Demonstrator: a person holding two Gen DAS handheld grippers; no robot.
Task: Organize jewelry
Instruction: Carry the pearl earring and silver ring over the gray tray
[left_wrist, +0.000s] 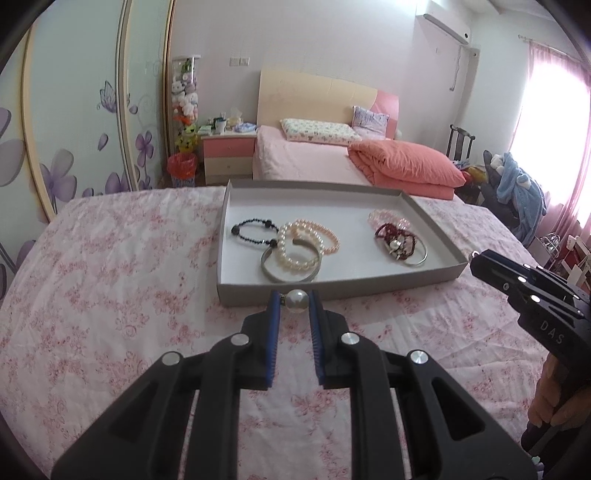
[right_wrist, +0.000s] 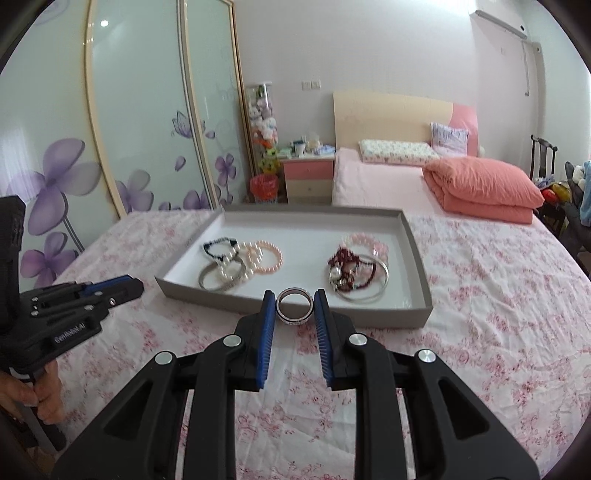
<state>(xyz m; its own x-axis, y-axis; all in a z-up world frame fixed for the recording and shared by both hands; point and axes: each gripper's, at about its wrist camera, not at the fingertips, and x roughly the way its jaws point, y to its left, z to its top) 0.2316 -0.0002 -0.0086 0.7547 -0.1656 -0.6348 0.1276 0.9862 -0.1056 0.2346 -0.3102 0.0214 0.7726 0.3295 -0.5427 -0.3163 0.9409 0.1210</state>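
On the bed with the pink flower sheet (left_wrist: 110, 295) sits a flat grey box (left_wrist: 332, 286). Inside the box, on its left side, lie a black bead bracelet (left_wrist: 255, 230), a white pearl bracelet (left_wrist: 295, 247), a pink pearl bracelet (left_wrist: 325, 236) and a silver bangle (left_wrist: 288, 273), all piled together. On its right side lies a dark red bracelet (left_wrist: 395, 236) in a second small pile. Just in front of the box, the left tool (left_wrist: 295, 301) pinches a round pearl (left_wrist: 296, 300) between its blue pads. The right tool (right_wrist: 295, 306) grips a silver ring (right_wrist: 294, 305) held up on its edge, close to the front wall of the box.
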